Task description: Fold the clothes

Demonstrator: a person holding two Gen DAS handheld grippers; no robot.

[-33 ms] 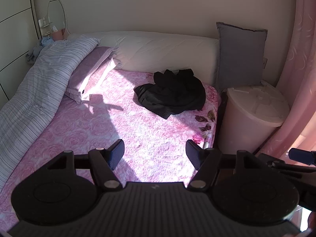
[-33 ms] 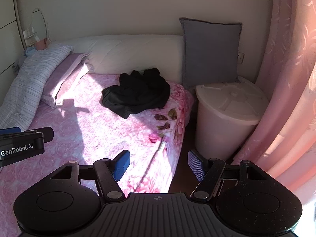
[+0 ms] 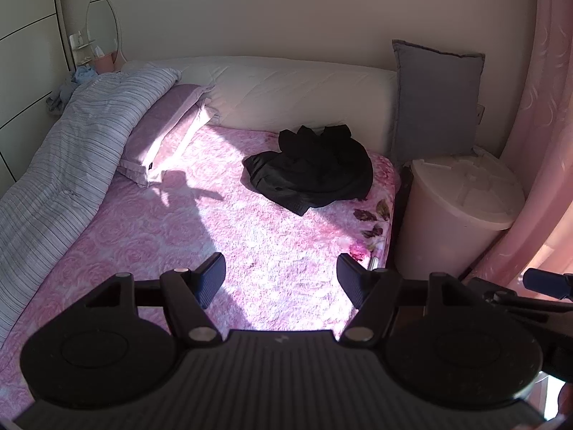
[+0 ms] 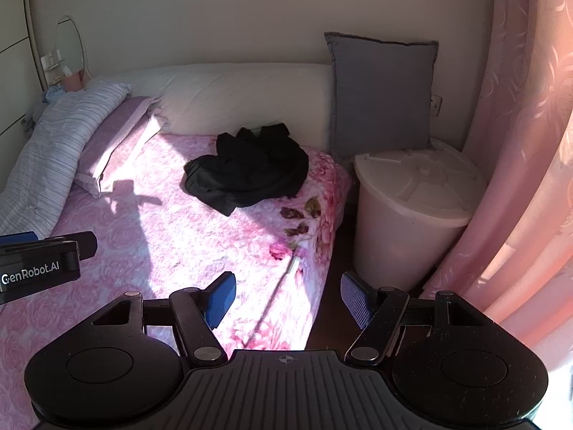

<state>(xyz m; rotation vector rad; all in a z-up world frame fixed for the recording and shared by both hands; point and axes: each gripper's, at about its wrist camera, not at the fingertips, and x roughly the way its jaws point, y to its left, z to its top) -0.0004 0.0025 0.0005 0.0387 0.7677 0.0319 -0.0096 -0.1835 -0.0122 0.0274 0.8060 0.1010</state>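
Left wrist view: we hold the left hand-held gripper (image 3: 281,279) and right hand-held gripper (image 4: 288,295) released, empty, well short of the crumpled black clothes (image 3: 311,168) on the bed (image 3: 143,222), ready to reach.
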